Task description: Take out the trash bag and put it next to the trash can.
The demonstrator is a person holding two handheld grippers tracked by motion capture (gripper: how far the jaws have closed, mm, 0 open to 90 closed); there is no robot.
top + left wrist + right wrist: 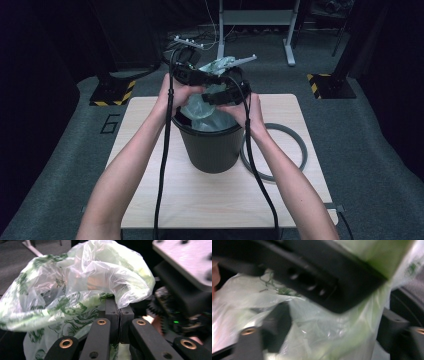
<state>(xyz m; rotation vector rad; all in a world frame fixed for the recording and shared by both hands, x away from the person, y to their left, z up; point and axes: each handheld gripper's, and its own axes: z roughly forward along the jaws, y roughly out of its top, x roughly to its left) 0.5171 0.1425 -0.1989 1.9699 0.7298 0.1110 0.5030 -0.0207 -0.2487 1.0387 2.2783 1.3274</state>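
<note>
the person's 2 forearms come up from the bottom edge of the high view, each hand carrying a tool over a dark bin. the left tool (119, 315) has its jaws pressed together on a pinch of the plastic bag (82, 290), the film bunched right at the pads in the left gripper view. the right tool (231, 94) stands with its jaws apart in the right gripper view, bag film lying between them but not pressed as far as i can tell; that picture is blurred, so the contact is uncertain.

the plastic bag is thin, translucent, pale green-white with dark green leaf-like print. it rises out of the mouth of the bin (212, 150), part of it lifted between the 2 tools above the rim, the rest sagging inside. the printing looks like a pattern; no words can be read on it.

judging by its look, the bag is very light, limp and slippery, easy to tear if pulled hard against the rim. the best hold is likely on the doubled edge of the opening, gathered into a fold, with the 2 tools apart so the mouth can spread over the rim.

the bin stands mid-bench (150, 200). a grey ring (297, 145) lies beside it to the right. on the floor left of the bench a marking reads "6" (111, 123).
</note>
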